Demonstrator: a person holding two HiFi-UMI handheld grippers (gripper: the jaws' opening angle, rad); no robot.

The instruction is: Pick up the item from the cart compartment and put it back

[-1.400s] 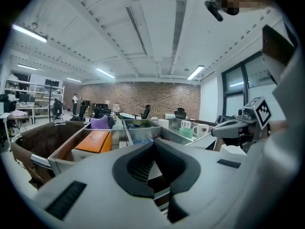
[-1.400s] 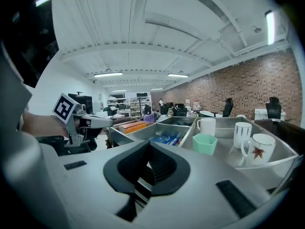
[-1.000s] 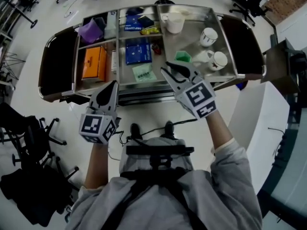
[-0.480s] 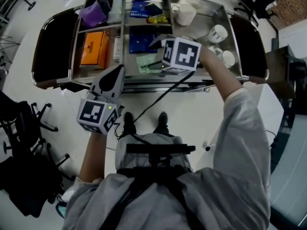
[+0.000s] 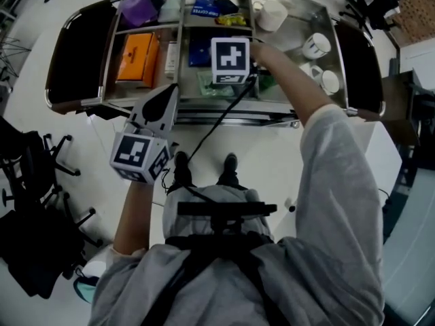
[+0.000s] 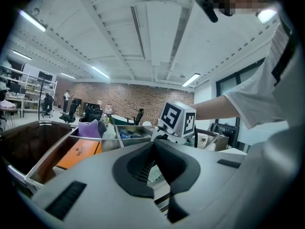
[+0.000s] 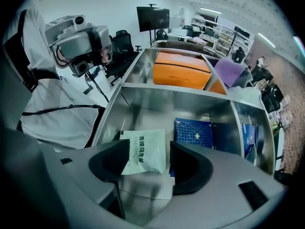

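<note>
Right gripper (image 7: 149, 147) is down in the middle compartment of the steel cart (image 5: 285, 116); jaws wide apart, nothing clamped. Pale green sachet (image 7: 143, 153) lies flat on the compartment floor, printed side up, directly between the 2 jaws; 1 jaw overlaps the sachet's edge in the right gripper view, can't tell if it actually touches. Dark blue patterned box (image 7: 193, 130) sits just beside the sachet in the same compartment, on the side away from the person. Orange box (image 7: 181, 69) fills the next compartment over the divider; purple pouch (image 7: 229, 69) is in the one beyond that. In the head view the right gripper's marker cube (image 5: 230, 60) covers its jaws, and the person's right arm (image 5: 299, 94) stretches out over the cart's near rail; a black cable (image 5: 214, 131) runs from the cube back toward the person. A white mug (image 5: 317, 46) and a second mug (image 5: 330, 81) stand in the wide right-hand tray, well apart from the sachet. Left gripper (image 5: 168, 94) is held off the cart on the person's side, near the front edge by the orange box's compartment, tips aimed at the cart; in the left gripper view its jaws meet tip to tip with nothing between them, and the marker cube shows past them over the cart.
</note>
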